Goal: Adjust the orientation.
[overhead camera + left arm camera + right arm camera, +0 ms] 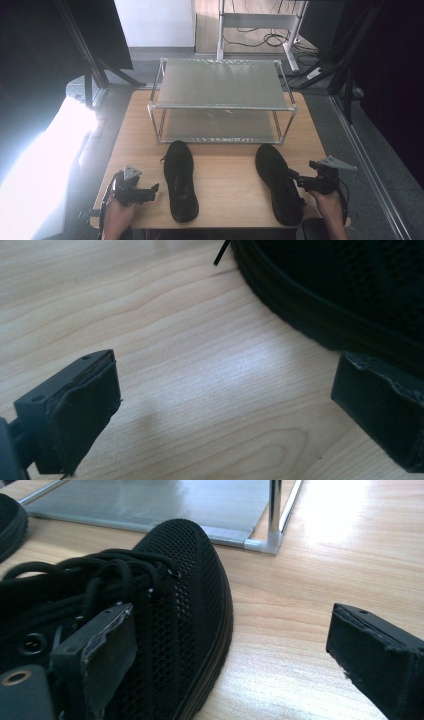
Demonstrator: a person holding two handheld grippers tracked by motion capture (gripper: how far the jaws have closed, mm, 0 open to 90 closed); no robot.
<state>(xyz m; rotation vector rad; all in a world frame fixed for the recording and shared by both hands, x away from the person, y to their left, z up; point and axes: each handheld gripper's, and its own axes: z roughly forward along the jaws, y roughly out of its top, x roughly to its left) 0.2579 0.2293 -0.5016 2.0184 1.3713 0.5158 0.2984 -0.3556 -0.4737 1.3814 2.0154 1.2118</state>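
Two black mesh lace-up shoes lie toes-away on the wooden table (225, 167): the left shoe (180, 182) and the right shoe (277, 182). My left gripper (152, 193) rests at the table's front left, just left of the left shoe, jaws open. Bare wood lies between its jaws (225, 405), and the shoe's sole (340, 300) runs close to the right jaw. My right gripper (296, 179) is open at the right shoe's outer side. One of its fingers (100, 650) hangs over the laces and the other over the table, with the shoe's (185, 580) side wall between them.
A two-shelf metal rack (220, 85) stands at the back of the table, both shelves bare; its lower shelf and corner post (272, 510) lie just beyond the right shoe's toe. The left shoe's toe (10, 525) shows at the far left. Dark stands flank the table.
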